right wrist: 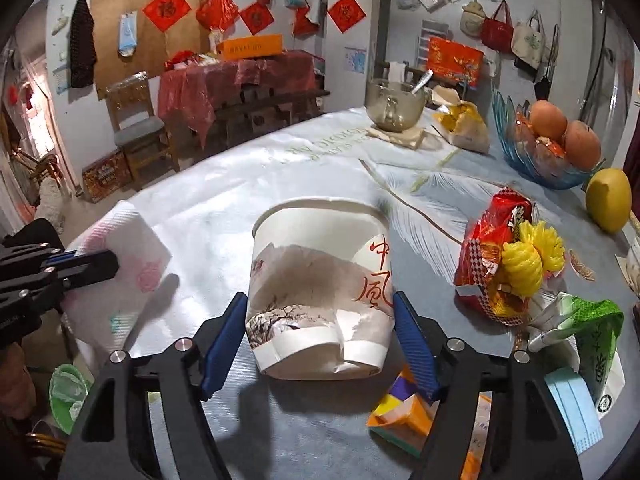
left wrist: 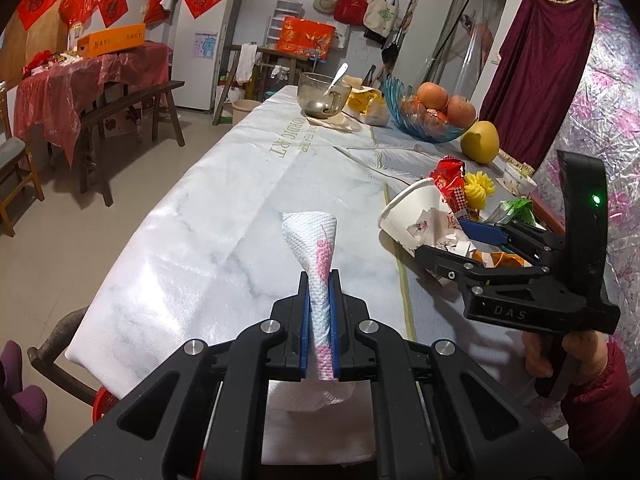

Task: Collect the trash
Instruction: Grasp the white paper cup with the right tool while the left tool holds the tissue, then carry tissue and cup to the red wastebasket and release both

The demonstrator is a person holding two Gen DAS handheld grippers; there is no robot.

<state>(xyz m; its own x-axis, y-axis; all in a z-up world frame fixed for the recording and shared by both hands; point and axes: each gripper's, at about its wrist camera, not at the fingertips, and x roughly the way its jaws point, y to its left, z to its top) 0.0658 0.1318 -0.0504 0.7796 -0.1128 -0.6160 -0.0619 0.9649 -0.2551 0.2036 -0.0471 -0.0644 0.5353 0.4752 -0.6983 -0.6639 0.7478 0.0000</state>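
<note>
My left gripper (left wrist: pixel 320 280) is shut on a white paper napkin with pink print (left wrist: pixel 314 240), held above the table; it also shows in the right wrist view (right wrist: pixel 120 252). My right gripper (right wrist: pixel 320 308) is closed around a crumpled white paper cup (right wrist: pixel 320 280) with red characters, its blue pads touching both sides; the cup also shows in the left wrist view (left wrist: pixel 412 220). A red snack wrapper (right wrist: pixel 488 248), a yellow plastic piece (right wrist: pixel 528 256), a green packet (right wrist: pixel 596 332), a blue face mask (right wrist: pixel 572 408) and an orange carton (right wrist: pixel 404 412) lie to the right.
A glass bowl with a spoon (left wrist: pixel 322 94), a yellow bag (left wrist: pixel 366 104), a blue fruit bowl (left wrist: pixel 424 116) and a yellow fruit (left wrist: pixel 480 142) stand at the far end of the table (left wrist: pixel 220 220). A bench (left wrist: pixel 120 120) stands to the left.
</note>
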